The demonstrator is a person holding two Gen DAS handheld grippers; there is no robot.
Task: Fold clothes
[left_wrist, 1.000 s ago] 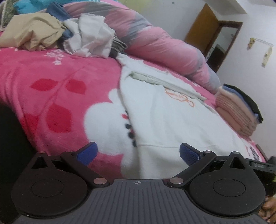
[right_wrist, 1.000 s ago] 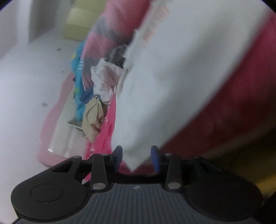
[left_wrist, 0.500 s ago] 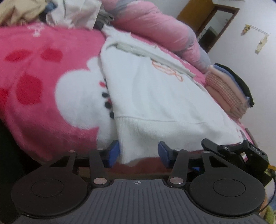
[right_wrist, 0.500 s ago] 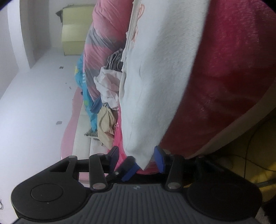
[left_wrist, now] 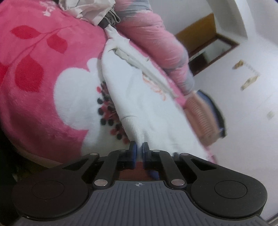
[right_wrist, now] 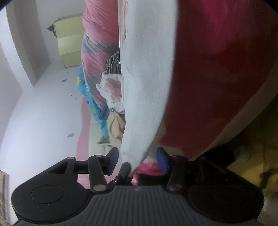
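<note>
A white sweater (left_wrist: 139, 90) with a ribbed hem lies spread on the pink flowered blanket (left_wrist: 43, 73) of a bed. My left gripper (left_wrist: 139, 151) is shut on the hem at the sweater's near corner, and the cloth bunches up between the blue pads. In the right wrist view the scene is rolled on its side. The same white sweater (right_wrist: 144, 87) hangs down to a point between the fingers of my right gripper (right_wrist: 138, 157). Its jaws are opening and the pads stand clear of the cloth on both sides.
A heap of unfolded clothes (left_wrist: 90, 10) lies at the far end of the bed beside a rolled pink and grey quilt (left_wrist: 156, 43). A stack of folded clothes (left_wrist: 203, 118) sits to the right. A yellow-green cabinet (right_wrist: 69, 43) stands against the wall.
My left gripper went from wide open to shut on the sweater's hem and rolled. My right gripper's jaws widened around the sweater corner while that view rolled further sideways.
</note>
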